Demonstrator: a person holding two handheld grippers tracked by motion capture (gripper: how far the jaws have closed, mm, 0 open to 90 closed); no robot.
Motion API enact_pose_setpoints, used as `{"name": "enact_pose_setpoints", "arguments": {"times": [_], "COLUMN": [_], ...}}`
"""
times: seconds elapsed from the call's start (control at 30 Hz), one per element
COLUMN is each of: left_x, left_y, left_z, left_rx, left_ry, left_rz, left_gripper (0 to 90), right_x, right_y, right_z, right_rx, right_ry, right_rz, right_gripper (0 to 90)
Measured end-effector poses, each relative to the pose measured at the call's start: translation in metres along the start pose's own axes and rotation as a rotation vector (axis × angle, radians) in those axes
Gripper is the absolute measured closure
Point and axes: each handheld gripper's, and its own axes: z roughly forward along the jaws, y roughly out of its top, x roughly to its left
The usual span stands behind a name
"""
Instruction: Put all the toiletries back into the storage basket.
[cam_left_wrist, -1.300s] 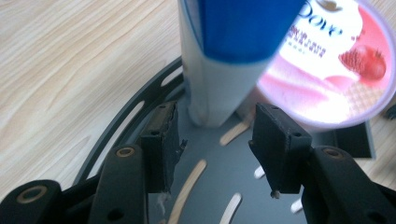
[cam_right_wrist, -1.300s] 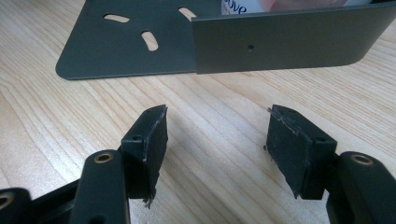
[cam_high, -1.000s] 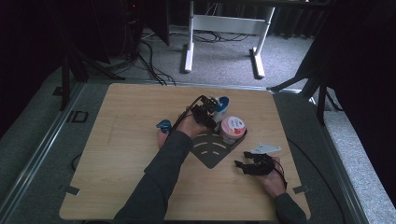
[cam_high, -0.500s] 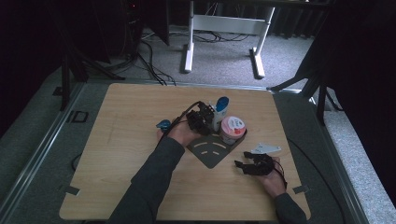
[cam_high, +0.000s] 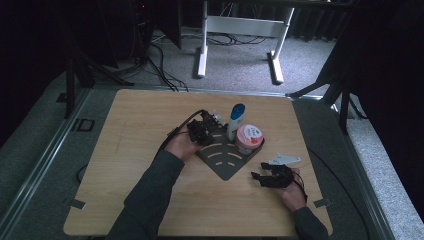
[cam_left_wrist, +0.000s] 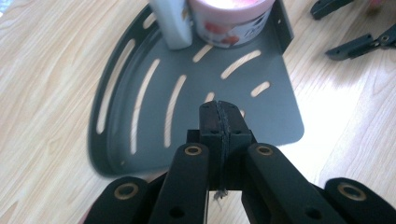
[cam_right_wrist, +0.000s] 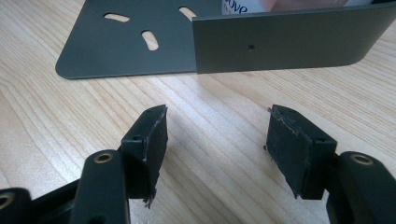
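Placing step looks finished: the white bottle (cam_high: 235, 121) is standing upright in the grey corner rack (cam_high: 226, 161), touching the pink-lidded tub (cam_high: 249, 138), both just ahead of the left hand-held gripper (cam_left_wrist: 219, 108), whose jaws have just been closing and are now pressing together on nothing. The right hand-held gripper (cam_right_wrist: 217, 135) is resting on the counter (cam_high: 140, 125) just outside the rack's wall, jaws standing apart and holding nothing. Next move is probably calling for the left one to be pulling clear without nudging the bottle.
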Motion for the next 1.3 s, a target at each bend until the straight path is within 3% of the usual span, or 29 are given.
{"name": "enact_pose_setpoints", "arguments": {"times": [0.43,0.6,0.77,1.0,1.3], "left_x": [0.013,0.019,0.025,0.038,0.053], "left_y": [-0.042,-0.061,-0.074,-0.085,-0.089], "left_z": [-0.025,-0.032,-0.037,-0.042,-0.039], "left_rx": [0.026,0.068,0.074,0.104,0.113], "left_ry": [0.035,0.050,0.064,0.118,0.114], "left_rz": [-0.035,-0.039,-0.074,-0.104,-0.147], "left_gripper": [90.0,90.0,89.9,89.9,89.8], "right_x": [0.000,0.000,0.000,0.000,0.000], "right_y": [0.000,0.000,0.000,0.000,0.000], "right_z": [0.000,0.000,0.000,0.000,0.000], "right_rx": [0.000,0.000,0.000,0.000,0.001], "right_ry": [0.001,0.000,0.000,0.001,0.002], "right_rz": [0.002,0.002,0.003,0.004,0.004], "right_gripper": [38.2,38.2,38.2,38.2,38.2]}}
